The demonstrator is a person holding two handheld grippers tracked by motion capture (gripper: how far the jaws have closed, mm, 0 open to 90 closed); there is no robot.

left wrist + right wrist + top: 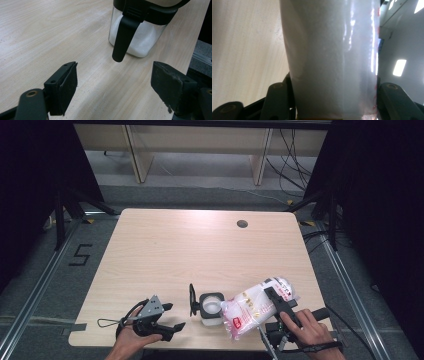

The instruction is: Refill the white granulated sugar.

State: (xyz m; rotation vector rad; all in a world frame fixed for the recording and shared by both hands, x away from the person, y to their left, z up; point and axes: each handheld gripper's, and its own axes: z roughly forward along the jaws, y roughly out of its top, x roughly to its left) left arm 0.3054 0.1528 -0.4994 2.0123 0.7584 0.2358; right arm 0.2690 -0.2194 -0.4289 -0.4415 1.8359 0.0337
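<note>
White grains in the jar [140, 37], via left gripper view

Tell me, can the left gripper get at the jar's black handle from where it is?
Probably yes: the left gripper is open, the handle hangs just ahead of it, with bare table between.

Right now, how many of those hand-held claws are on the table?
2. The left claw hovers open near the table's front edge, pointing at the clear container. The right claw is at the front right, clamped around the tilted bag of white powder.
</note>
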